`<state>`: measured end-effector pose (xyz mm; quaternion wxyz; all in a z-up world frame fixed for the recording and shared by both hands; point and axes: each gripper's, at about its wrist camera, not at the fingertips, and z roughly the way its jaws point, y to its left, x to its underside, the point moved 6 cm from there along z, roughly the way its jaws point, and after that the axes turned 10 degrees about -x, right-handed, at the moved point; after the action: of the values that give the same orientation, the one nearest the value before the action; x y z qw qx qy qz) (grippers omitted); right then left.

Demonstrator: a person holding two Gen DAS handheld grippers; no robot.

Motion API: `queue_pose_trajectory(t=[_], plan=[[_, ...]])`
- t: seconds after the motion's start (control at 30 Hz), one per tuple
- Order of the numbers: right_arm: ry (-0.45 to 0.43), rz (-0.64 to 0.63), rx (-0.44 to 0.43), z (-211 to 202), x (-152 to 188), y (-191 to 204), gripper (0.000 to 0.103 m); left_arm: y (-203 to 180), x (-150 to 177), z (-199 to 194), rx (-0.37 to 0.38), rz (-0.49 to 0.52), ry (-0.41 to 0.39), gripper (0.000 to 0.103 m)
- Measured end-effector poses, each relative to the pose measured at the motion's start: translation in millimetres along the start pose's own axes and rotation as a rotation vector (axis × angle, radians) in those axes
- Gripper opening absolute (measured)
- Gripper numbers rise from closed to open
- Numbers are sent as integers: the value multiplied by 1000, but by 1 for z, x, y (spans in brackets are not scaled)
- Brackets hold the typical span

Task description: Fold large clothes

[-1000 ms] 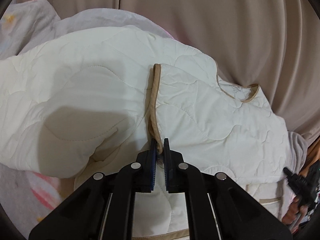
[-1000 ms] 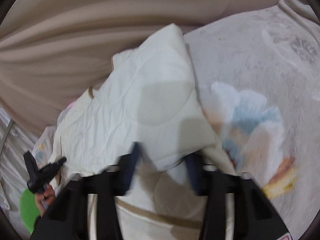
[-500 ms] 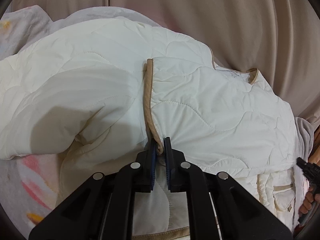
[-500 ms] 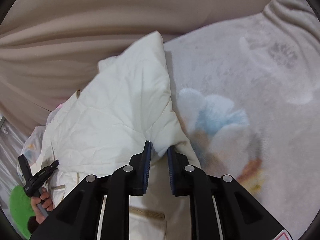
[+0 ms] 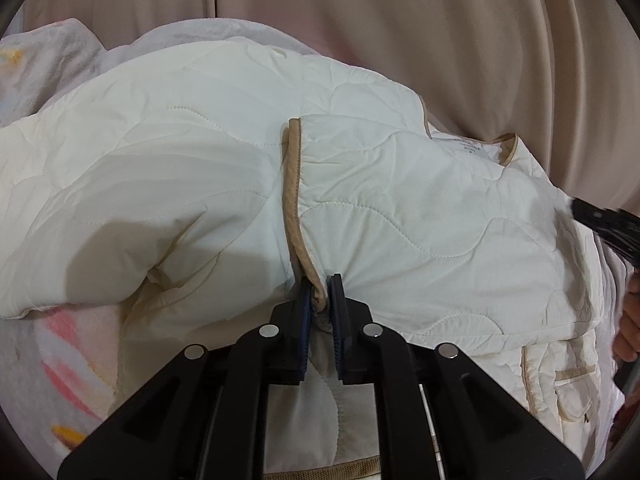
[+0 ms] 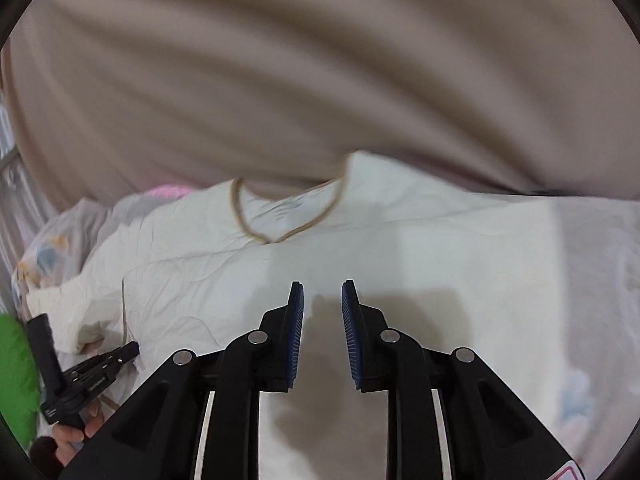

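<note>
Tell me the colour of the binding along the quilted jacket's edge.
Tan, against the cream quilted jacket; the binding shows best in the left wrist view.

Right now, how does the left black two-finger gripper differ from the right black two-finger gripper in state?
The left gripper is shut on the tan-trimmed edge of the cream quilted jacket; the right gripper is open and holds nothing. The left pinches the fabric; the right hangs above the jacket. Both have blue pads.

Behind your work hangs a beige pleated curtain [image 5: 440, 40]; below you, a pale fleece blanket [image 5: 60, 352] with pastel prints
</note>
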<state>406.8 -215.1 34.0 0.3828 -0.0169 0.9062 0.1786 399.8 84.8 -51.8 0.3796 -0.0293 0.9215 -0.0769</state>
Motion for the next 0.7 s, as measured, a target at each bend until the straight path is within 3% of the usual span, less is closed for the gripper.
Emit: queue_pose_trajectory(t=[0.07,0.17,0.3,0.37,0.4,0.5,0.57,0.7], plan=[[26,-29,62,20,1,-7,12,1,0,0,10,-7,4,10],[7,1,121,15,1,-43,8,2,0,2,25,-17,9,10],[-74,215,206,-39,6,-140,0,0,-1,2,21,-12,11,10],[-107,290,266,-76,17,-171,1,-1,-1,2,19,-12,11,10],[-123,280,295,-95,22,-176,15,-1,-2,2,19,-13,12,10],[-139,179,297,-141,55,-174,18,-2,-2,2,19,-14,13,10],[-106,113,282,-158,85,-167,25,-3,-2,2,14,-10,13,10],[3,-48,282,-152,133,-140,28,-8,-2,2,-8,10,9,10]])
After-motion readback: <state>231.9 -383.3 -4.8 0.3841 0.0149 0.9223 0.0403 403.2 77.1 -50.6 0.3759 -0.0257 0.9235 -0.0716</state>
